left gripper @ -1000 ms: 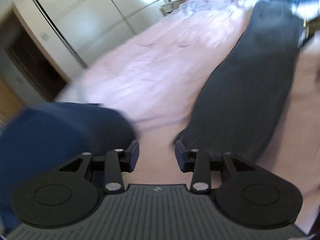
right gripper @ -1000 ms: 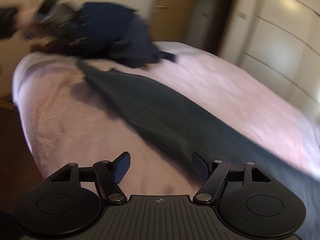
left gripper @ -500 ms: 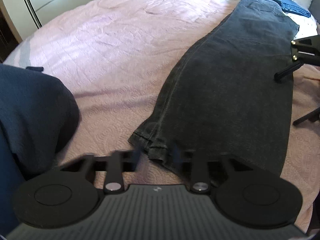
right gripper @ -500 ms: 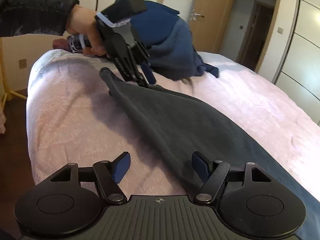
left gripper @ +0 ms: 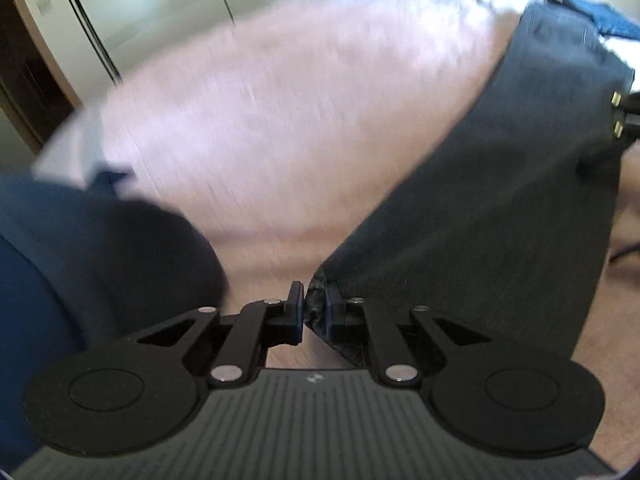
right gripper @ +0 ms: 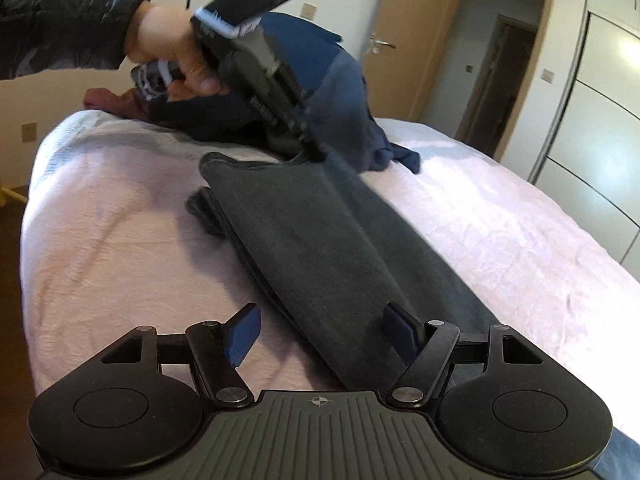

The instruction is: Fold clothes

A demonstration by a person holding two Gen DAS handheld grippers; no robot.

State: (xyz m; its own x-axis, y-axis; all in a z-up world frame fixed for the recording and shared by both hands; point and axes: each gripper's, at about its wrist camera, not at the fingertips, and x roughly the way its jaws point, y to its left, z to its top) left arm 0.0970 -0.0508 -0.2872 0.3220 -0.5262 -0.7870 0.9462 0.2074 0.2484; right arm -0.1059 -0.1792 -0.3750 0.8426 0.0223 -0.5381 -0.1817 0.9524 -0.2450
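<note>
My bed's pink quilted bedspread (right gripper: 500,216), white wardrobe doors (right gripper: 600,120) (sunlit patches), wooden door (right gripper: 416,40) ajar, cream wall (right gripper: 100,92), dark floor (right gripper: 12,216).

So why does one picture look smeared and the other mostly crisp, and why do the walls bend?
Left wrist view: the bedspread is streaked by motion blur, while the left gripper stays sharp. Right wrist view: mostly crisp; only the hand is slightly blurred. Both views: fisheye lenses curve the edges, as on the wardrobe.
</note>
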